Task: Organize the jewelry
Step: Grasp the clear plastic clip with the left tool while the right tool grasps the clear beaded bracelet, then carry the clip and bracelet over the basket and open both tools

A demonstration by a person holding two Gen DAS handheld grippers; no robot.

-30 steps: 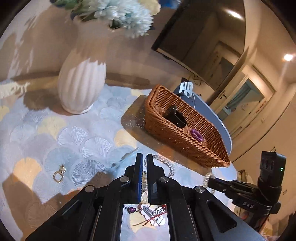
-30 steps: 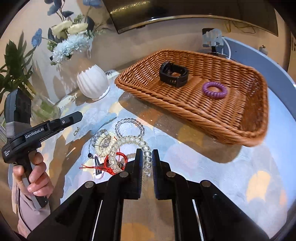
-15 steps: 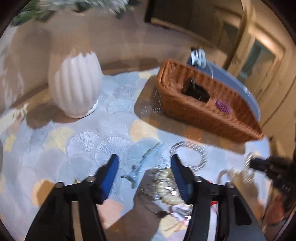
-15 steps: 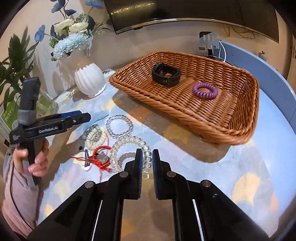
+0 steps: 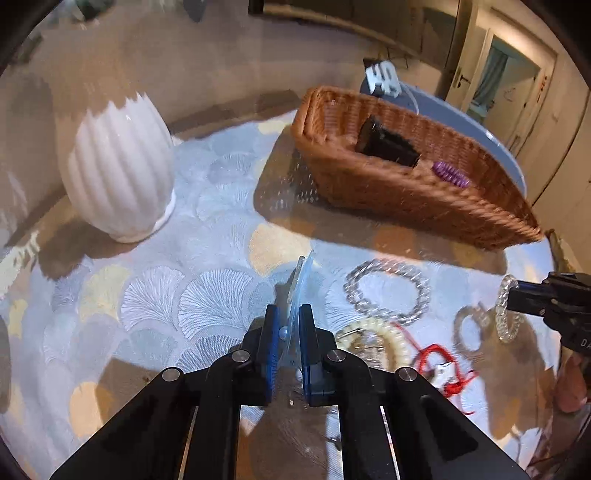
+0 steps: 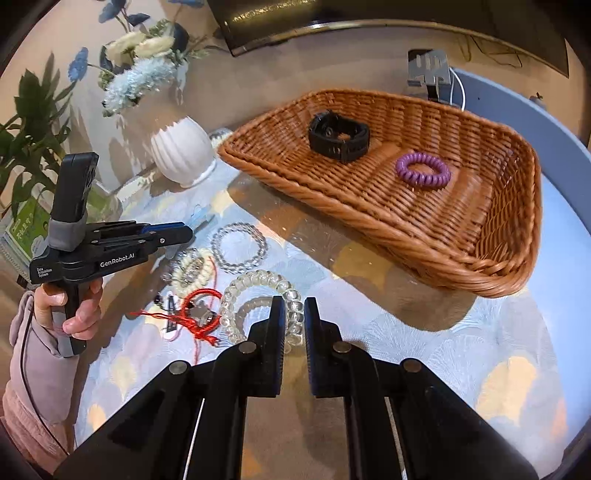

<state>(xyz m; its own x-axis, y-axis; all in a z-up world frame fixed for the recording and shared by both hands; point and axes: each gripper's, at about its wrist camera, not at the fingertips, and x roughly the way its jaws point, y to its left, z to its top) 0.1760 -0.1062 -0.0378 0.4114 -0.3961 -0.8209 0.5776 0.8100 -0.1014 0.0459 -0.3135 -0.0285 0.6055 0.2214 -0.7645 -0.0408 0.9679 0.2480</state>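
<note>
My left gripper [image 5: 287,314] is shut on a pale blue hair clip [image 5: 300,284] that sticks up between its fingers. My right gripper [image 6: 294,310] is shut on a clear coil bracelet [image 6: 258,291] and holds it above the table; it also shows in the left wrist view [image 5: 508,314]. A wicker basket [image 6: 424,236] holds a black watch [image 6: 338,136] and a purple coil hair tie [image 6: 423,171]. On the table lie a clear bead bracelet [image 6: 238,248], a cream bead bracelet [image 6: 194,271] and a red cord piece [image 6: 197,314].
A white ribbed vase [image 5: 120,177] with flowers stands at the back left. A phone stand [image 6: 430,72] sits behind the basket. The table's round edge [image 6: 565,192] runs close behind and right of the basket. A TV [image 6: 369,14] hangs on the wall.
My left gripper opened, came down over the blue hair clip and closed on it. My right gripper lifted the clear coil bracelet slightly and drew closer to the basket.
</note>
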